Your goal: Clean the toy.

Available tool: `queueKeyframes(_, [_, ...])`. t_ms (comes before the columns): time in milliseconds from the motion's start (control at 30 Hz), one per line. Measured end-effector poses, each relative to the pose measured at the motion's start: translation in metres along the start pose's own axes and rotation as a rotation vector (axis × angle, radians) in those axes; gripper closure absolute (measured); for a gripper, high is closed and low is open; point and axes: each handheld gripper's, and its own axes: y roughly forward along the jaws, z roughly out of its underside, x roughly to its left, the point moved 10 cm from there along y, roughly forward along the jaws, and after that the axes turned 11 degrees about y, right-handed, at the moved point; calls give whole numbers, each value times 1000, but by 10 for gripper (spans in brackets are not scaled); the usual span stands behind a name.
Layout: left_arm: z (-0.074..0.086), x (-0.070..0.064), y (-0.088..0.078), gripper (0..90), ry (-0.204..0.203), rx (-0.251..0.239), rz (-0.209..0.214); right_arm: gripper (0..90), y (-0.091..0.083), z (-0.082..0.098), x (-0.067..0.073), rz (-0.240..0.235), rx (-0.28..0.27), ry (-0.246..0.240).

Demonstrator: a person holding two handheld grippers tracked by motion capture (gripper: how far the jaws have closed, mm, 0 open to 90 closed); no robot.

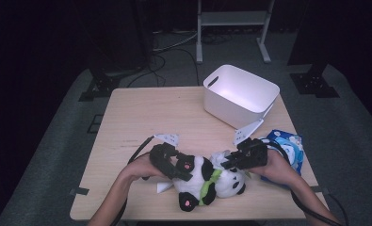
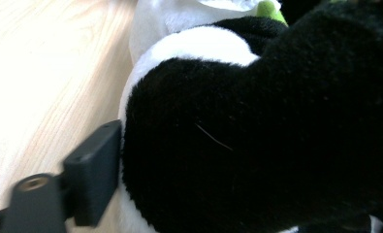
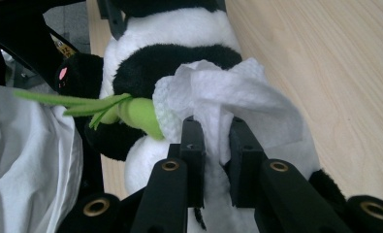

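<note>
Wiping under way, not finished. Panda toy point(image 1: 207, 181) lying on the table point(image 1: 146, 117), near its front edge. Right hand-held gripper point(image 3: 213, 145) clamped on a white tissue point(image 3: 228, 92), pressed against the toy. Left hand-held gripper point(image 1: 176, 172) spread wide around a black limb, apparently steadying it.

Black two-jaw tools point(image 1: 186, 172), brass screw heads, grey plates, black cables

Panda point(image 1: 207, 181) is fuzzy plush, tissue point(image 3: 228, 92) crinkly paper, table point(image 1: 146, 117) matt pale wood, bin point(image 1: 240, 94) smooth white plastic.
</note>
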Motion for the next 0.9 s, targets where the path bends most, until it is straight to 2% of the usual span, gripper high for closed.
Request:
queueKeyframes(133, [-1, 2, -4, 281, 43, -9, -33, 786, -1, -3, -1, 7, -10, -2])
queueKeyframes(267, [-3, 6, -8, 335, 110, -9, -78, 786, 0, -8, -3, -6, -23, 10])
queueKeyframes(433, [-11, 6, -16, 348, 260, 0, -175, 786, -2, -24, 1, 2, -58, -20])
queueKeyframes(533, [-12, 6, -19, 348, 324, 22, -210, 785, -1, -35, 0, 30, -70, -39])
queueKeyframes(600, [-11, 5, -19, 347, 339, 21, -211, 784, -1, -39, -3, 48, -64, -51])
queueKeyframes(700, [-9, 5, -19, 345, 343, 9, -206, 784, -5, -39, -9, 69, -61, -41])
queueKeyframes(900, [-9, 4, -19, 341, 356, 7, -199, 783, -20, -22, -31, 128, -55, 17])
